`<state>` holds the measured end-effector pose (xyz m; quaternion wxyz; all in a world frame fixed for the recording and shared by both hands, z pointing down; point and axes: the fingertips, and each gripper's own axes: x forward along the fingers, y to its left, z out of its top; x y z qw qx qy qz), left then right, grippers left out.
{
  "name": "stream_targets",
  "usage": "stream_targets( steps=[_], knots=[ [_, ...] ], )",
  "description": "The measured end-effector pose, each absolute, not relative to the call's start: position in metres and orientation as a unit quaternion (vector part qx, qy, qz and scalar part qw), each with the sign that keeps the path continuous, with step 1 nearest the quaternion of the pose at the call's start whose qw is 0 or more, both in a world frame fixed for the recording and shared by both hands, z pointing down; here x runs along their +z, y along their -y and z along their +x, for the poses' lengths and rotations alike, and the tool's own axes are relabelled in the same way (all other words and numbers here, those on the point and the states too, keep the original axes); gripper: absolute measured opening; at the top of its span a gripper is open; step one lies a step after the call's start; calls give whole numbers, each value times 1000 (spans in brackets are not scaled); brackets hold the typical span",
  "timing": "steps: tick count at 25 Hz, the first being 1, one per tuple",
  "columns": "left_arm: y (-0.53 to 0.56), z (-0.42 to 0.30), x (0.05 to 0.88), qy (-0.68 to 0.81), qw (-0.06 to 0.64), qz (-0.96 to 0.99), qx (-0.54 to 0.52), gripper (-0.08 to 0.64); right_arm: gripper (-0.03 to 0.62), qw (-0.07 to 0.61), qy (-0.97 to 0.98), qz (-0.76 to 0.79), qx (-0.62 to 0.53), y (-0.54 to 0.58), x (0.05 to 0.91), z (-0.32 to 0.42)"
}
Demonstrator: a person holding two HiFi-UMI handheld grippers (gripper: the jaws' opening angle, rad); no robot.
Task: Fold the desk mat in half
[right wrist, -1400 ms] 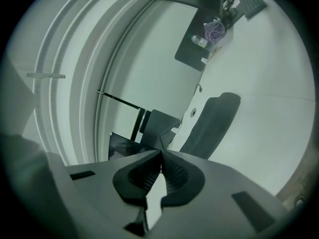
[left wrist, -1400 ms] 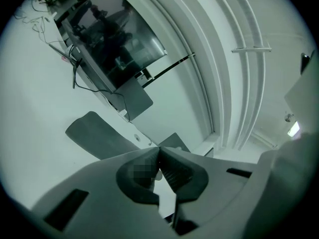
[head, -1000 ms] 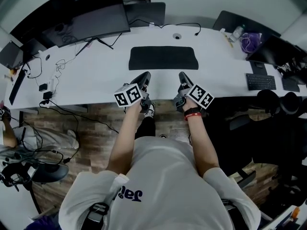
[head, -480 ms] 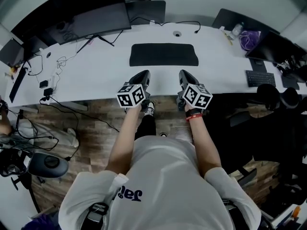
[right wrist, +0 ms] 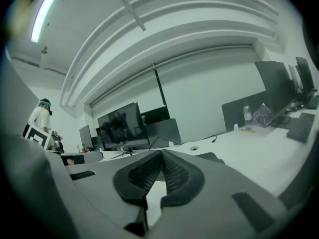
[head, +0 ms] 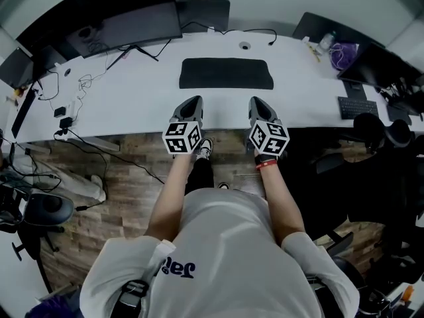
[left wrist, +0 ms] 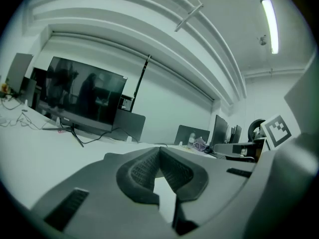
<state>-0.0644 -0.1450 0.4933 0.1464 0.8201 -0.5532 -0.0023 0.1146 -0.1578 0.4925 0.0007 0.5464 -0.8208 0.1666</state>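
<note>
A dark desk mat [head: 226, 73] lies flat and unfolded on the white desk [head: 139, 105], toward the far side. My left gripper [head: 194, 101] hangs over the desk's near edge, short of the mat's left half, jaws shut and empty. My right gripper [head: 256, 101] is beside it, short of the mat's right half, also shut and empty. In the left gripper view the ribbed pads [left wrist: 144, 167] meet at their tips with nothing between. The right gripper view shows the same closed pads [right wrist: 172, 172], and part of the mat [right wrist: 209, 157] peeks past the right jaw.
A large monitor [head: 129, 28] and loose cables [head: 73, 95] sit at the desk's back left. A keyboard [head: 359, 107], bottle and laptops are at the right. Office chairs [head: 387, 134] stand to the right of me, another chair [head: 46, 211] at the left on the wood floor.
Both grippers have moved forward toward the mat and rolled, so their marker cubes now sit squarer to the head camera. Jaws stayed shut. The mat has not moved.
</note>
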Motion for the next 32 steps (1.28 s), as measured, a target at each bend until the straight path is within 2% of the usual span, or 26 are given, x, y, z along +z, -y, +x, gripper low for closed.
stream_targets(
  steps=[12, 18, 32],
  knots=[
    [134, -56, 466, 564, 55, 823, 33, 20, 15, 4, 823, 556, 120, 143, 483, 117],
    [131, -56, 463, 562, 55, 825, 24, 20, 15, 10, 823, 562, 84, 139, 471, 117],
    [123, -41, 479, 559, 59, 826, 36, 20, 15, 11, 819, 564, 101, 133, 484, 130]
  ],
)
